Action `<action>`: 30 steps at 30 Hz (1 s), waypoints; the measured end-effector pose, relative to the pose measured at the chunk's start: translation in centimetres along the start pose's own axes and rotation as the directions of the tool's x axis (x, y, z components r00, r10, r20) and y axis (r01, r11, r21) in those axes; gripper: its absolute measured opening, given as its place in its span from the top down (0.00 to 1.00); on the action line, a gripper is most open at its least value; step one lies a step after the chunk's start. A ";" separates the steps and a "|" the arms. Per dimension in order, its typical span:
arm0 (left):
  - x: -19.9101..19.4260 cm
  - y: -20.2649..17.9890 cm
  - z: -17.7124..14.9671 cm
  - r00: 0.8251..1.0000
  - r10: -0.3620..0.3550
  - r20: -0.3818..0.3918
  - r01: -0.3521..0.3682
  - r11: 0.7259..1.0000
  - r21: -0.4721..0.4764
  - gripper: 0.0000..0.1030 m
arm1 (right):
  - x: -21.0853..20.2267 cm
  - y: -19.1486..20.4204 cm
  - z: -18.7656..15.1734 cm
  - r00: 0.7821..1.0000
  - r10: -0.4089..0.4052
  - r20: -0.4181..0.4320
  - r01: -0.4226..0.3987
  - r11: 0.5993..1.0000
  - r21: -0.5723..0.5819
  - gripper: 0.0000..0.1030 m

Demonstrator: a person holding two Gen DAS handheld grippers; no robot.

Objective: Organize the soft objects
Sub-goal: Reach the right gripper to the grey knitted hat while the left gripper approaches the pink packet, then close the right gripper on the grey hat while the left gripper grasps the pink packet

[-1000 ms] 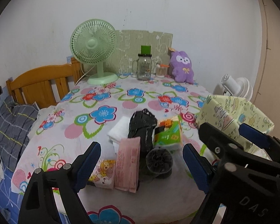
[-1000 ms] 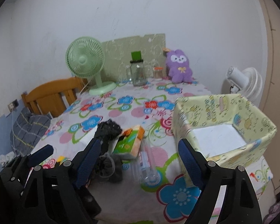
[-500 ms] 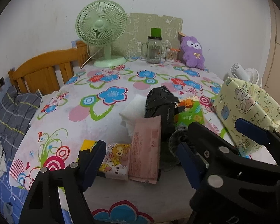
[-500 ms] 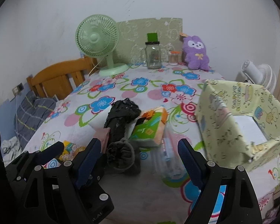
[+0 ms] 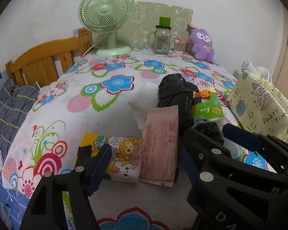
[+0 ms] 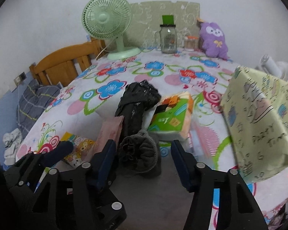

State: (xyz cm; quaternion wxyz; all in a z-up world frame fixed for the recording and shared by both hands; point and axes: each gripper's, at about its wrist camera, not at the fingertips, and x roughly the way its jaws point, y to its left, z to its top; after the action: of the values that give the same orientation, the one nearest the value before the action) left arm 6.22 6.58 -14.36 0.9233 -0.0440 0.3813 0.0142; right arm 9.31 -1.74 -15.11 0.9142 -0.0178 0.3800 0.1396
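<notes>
- Right gripper (image 6: 143, 158), jaws wide apart, holds nothing; the rolled dark grey sock (image 6: 137, 154) lies between its fingers, open end facing the camera.
- Left gripper (image 5: 145, 163) gapes empty over the flat pink packet (image 5: 159, 147), whose long axis runs away from it.
- Beyond lie the crumpled black plastic bag (image 6: 137, 103), lengthwise too, and the green tissue pack (image 6: 171, 117) to its right.

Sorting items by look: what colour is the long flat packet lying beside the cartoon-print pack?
The packet is pale pink, clearest in the left wrist view.
</notes>
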 end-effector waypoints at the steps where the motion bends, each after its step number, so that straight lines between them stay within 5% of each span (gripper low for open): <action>1: 0.0 -0.1 0.0 1.000 -0.001 -0.004 0.001 1.000 0.002 0.26 | 0.1 -0.1 0.0 1.000 0.011 -0.004 -0.011 1.000 0.005 0.53; 7: 0.1 -0.7 0.2 1.000 -0.002 0.002 0.002 1.000 0.016 0.26 | 0.1 -0.5 0.1 1.000 -0.011 0.006 0.011 1.000 0.006 0.61; 30: 0.5 -2.1 0.5 1.000 -0.003 -0.013 0.003 1.000 0.011 0.35 | -0.7 -2.2 0.2 0.999 -0.019 0.031 0.017 0.998 0.057 0.62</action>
State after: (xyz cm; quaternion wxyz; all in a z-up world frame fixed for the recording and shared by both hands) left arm 7.00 4.56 -14.23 0.9209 -0.0395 0.3876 0.0106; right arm 9.52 -4.04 -14.64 0.9214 0.0069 0.3694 0.1208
